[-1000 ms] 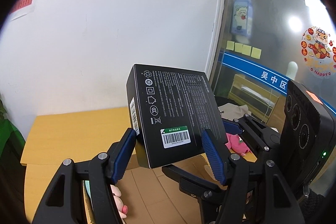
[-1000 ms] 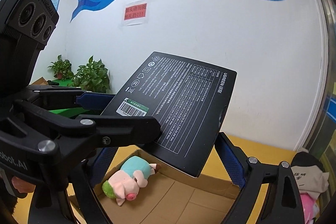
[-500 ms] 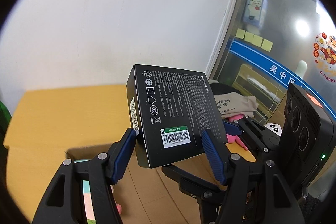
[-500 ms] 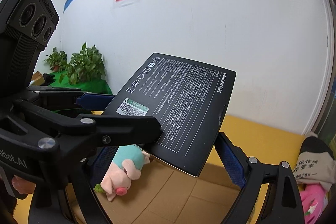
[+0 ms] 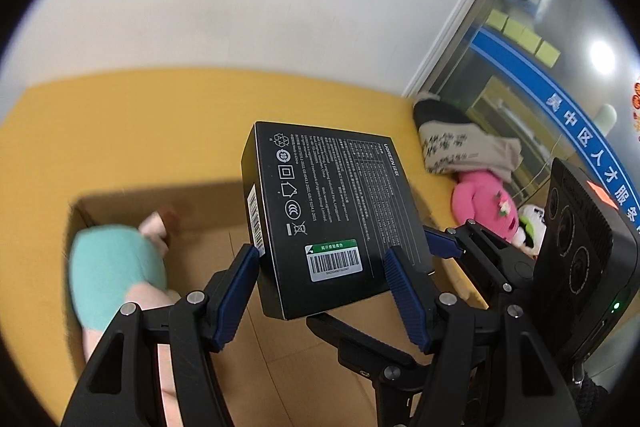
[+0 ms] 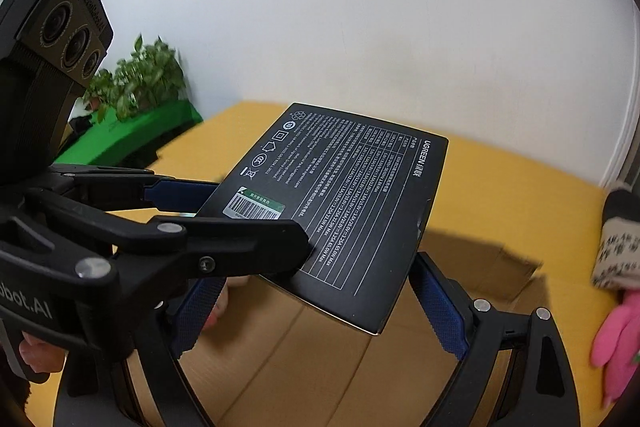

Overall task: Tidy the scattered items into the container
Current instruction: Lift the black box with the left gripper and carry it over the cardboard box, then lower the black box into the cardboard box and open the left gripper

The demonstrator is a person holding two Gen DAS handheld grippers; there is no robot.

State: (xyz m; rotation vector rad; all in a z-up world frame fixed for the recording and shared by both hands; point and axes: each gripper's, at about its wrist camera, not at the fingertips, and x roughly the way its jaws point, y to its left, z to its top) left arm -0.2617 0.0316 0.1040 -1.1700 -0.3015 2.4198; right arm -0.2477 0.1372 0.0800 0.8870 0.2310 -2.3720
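Both grippers, left (image 5: 324, 291) and right (image 6: 316, 311), clamp a stiff, probably light black box (image 5: 332, 215) by opposite edges above the cardboard carton (image 6: 304, 359).

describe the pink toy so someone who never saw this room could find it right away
Start at the yellow table against the white wall and go to its end by the glass partition. Past the open cardboard box, beside the folded beige cloth, lies the pink plush toy. It is the only bright pink thing; the toy in the box is teal.
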